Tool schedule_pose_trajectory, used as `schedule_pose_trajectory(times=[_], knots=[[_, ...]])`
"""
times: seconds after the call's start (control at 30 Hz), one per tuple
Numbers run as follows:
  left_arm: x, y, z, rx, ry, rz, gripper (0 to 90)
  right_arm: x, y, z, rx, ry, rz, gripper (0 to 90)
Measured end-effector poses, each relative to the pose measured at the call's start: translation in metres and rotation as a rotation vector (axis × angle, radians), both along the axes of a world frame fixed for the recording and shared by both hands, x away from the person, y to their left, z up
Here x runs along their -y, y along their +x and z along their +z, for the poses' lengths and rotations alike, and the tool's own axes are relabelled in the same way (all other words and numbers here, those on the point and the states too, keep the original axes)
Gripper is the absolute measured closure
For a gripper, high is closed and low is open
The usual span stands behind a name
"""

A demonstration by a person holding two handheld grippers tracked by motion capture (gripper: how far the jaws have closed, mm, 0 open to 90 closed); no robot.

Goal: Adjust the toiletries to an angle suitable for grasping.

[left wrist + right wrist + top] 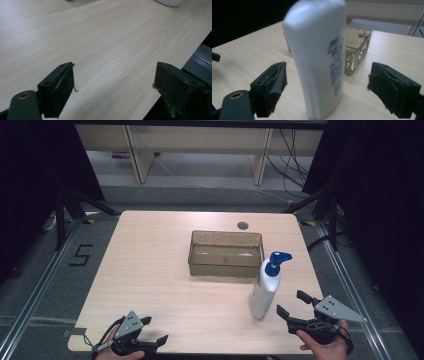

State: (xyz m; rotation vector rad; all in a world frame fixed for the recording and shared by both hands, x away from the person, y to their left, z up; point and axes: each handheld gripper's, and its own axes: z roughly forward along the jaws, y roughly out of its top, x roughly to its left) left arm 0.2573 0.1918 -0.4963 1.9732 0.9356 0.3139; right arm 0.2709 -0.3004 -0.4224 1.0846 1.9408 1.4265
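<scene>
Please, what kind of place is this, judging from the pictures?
Probably a lab or recording workspace, not a home. A plain wooden table stands on grey floor with metal rails and a taped number 5; black curtains hang at both sides, and loose cables lie behind.

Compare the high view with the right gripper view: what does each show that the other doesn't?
The high view alone gives the bottle's blue pump, the left tongs at the near edge, and the floor.
The right gripper view alone gives the bottle's printed label.
Both show the upright white bottle, the clear bin behind it, the open right tongs and the table.
</scene>
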Motion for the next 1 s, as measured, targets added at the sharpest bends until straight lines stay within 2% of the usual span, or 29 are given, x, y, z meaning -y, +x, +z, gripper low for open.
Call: schedule_pose_trajectory(times=[0.03,0.1,0.17,0.27,0.3,0.33,0.37,0.43,0.47,0.5,0.53,0.6,0.67,0.7,0.77,0.8,0.87,0.9,0.93,0.97,1.0], knots=[[0.0,0.0,0.0,0.001,0.0,0.001,16.0,-0.001,-0.002,0.006,0.012,-0.001,0.006,15.6],[0.0,0.0,0.0,0.005,-0.001,0.002,16.0,-0.002,-0.002,0.007,0.015,-0.001,0.01,15.6],[0.0,0.0,0.0,0.003,0.0,0.002,16.0,-0.004,-0.002,0.012,0.049,-0.012,0.016,15.5],[0.0,0.0,0.0,0.002,0.0,0.0,16.0,-0.005,-0.003,0.014,0.041,0.003,0.017,15.6],[0.0,0.0,0.0,0.002,0.0,0.0,16.0,-0.004,-0.003,0.014,0.054,-0.019,0.015,15.6],[0.0,0.0,0.0,0.002,0.0,0.001,16.0,-0.005,-0.004,0.015,0.039,-0.008,0.016,15.7],[0.0,0.0,0.0,0.003,-0.001,0.001,16.0,-0.006,-0.004,0.015,0.046,0.004,0.007,15.6],[0.0,0.0,0.0,0.005,-0.004,0.003,16.0,-0.005,-0.002,0.017,0.061,-0.014,0.007,15.6],[0.0,0.0,0.0,0.0,0.001,0.0,16.0,-0.006,-0.002,0.017,0.06,-0.003,0.018,15.7],[0.0,0.0,-0.001,0.002,0.007,0.002,16.0,-0.006,-0.001,0.019,0.061,-0.021,0.018,15.8],[0.001,0.0,-0.001,0.001,0.006,0.006,16.0,-0.006,-0.002,0.021,0.038,-0.016,0.016,15.8],[0.001,0.0,-0.001,-0.002,0.014,0.011,16.0,-0.005,0.0,0.023,0.064,-0.023,0.023,15.6],[0.001,0.0,-0.001,0.001,0.007,0.006,16.0,-0.005,0.001,0.027,0.066,-0.025,0.017,15.4],[0.0,0.0,0.0,-0.006,0.024,0.013,16.0,-0.005,0.0,0.028,0.061,-0.024,0.012,15.4],[0.0,0.0,-0.001,0.002,0.007,0.007,16.0,-0.006,0.0,0.032,0.065,-0.01,0.016,15.4],[0.0,0.0,-0.001,0.002,0.006,0.006,16.0,-0.005,0.001,0.034,0.07,-0.025,0.017,15.4],[0.0,0.0,-0.001,0.002,0.008,0.005,16.0,-0.006,0.003,0.038,0.086,-0.026,0.018,15.4],[0.0,0.0,0.0,0.001,0.013,0.0,16.0,-0.008,0.003,0.039,0.081,-0.009,0.032,15.4],[0.0,0.0,0.0,0.003,0.009,0.002,16.0,-0.01,0.006,0.042,0.093,-0.024,0.026,15.4],[0.0,0.0,0.0,0.003,0.009,0.002,16.0,-0.01,0.006,0.042,0.093,-0.024,0.026,15.4],[0.0,0.0,0.0,0.002,0.009,0.002,16.0,-0.012,0.006,0.042,0.072,-0.012,0.031,15.4]])
